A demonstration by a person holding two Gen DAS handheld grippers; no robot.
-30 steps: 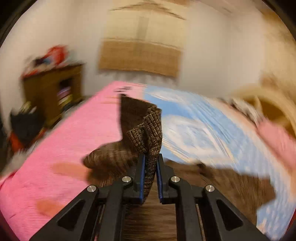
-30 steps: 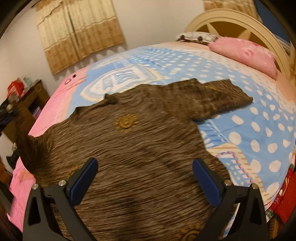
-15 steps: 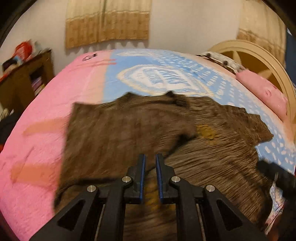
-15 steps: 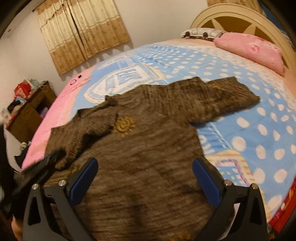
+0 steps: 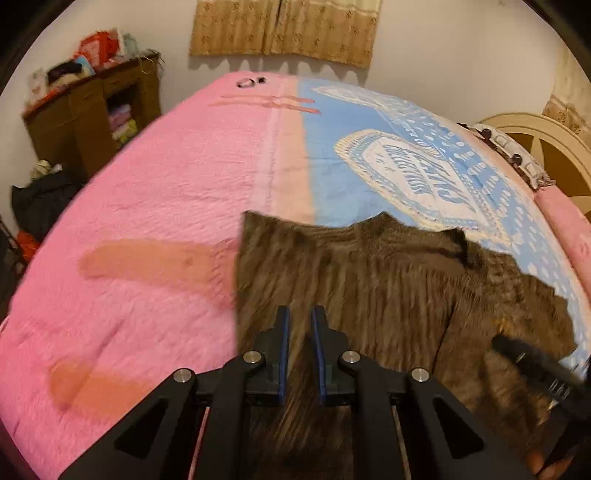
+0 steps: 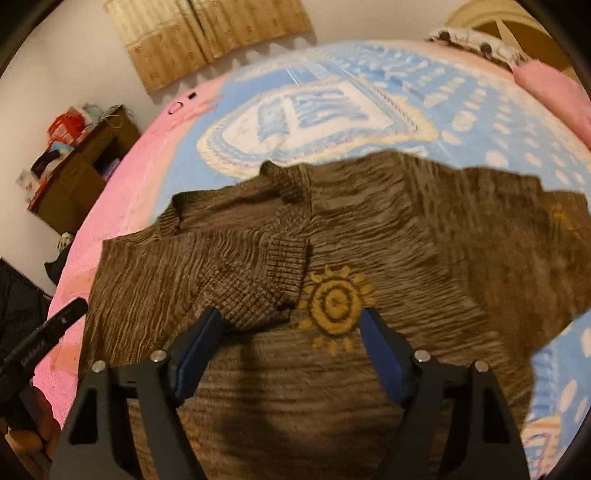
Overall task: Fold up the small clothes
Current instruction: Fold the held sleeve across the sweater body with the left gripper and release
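We see the brown sweater [image 6: 332, 236] spread on the bed [image 5: 155, 192], its left sleeve folded across the chest. Our left gripper [image 5: 299, 325] hovers over the folded left part, jaws nearly together with nothing between them. Our right gripper [image 6: 291, 325] sits just above the chest, jaws closing, the sleeve cuff [image 6: 266, 295] and yellow sun motif [image 6: 334, 302] between them but not pinched.

white wall [image 5: 443, 55] | tan curtain [image 5: 284, 26] | wooden cabinet [image 5: 92, 114] | bed [image 5: 166, 192]
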